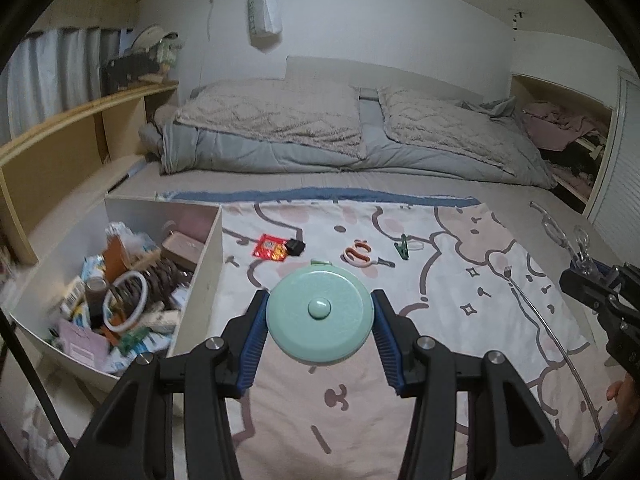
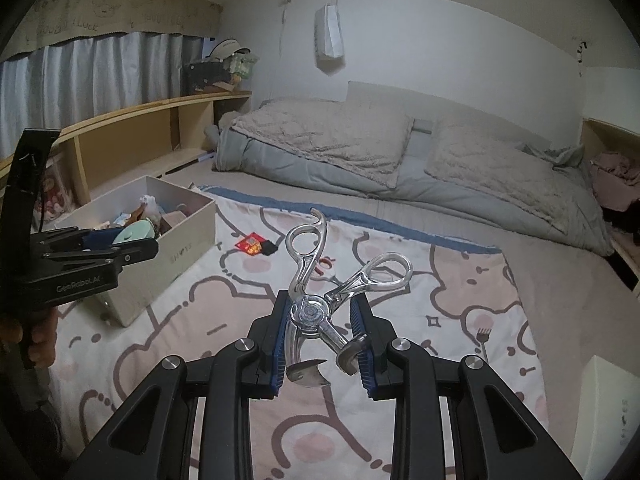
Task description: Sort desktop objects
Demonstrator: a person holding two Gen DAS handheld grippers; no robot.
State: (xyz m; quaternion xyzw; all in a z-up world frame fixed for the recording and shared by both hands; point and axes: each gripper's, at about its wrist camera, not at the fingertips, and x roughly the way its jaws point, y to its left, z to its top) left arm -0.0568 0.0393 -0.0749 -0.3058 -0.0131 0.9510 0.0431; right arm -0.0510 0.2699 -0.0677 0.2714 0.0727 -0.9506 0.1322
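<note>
Grip looks firm on both: the left gripper (image 1: pixel 320 316) clamps a light, smooth tape measure (image 1: pixel 320 314) by its rim right of the box (image 1: pixel 208 264), while the right gripper (image 2: pixel 322 324) pinches stiff, slippery scissors (image 2: pixel 320 308) at their pivot, farther right.

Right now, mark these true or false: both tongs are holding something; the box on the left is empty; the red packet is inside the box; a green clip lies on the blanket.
1. Both tongs hold something: true. The left tongs grip a mint round case; the right tongs grip clear-handled scissors.
2. The box is empty: false, it is full of clutter.
3. The red packet is inside the box: false, it lies on the blanket.
4. A green clip lies on the blanket: true.
</note>
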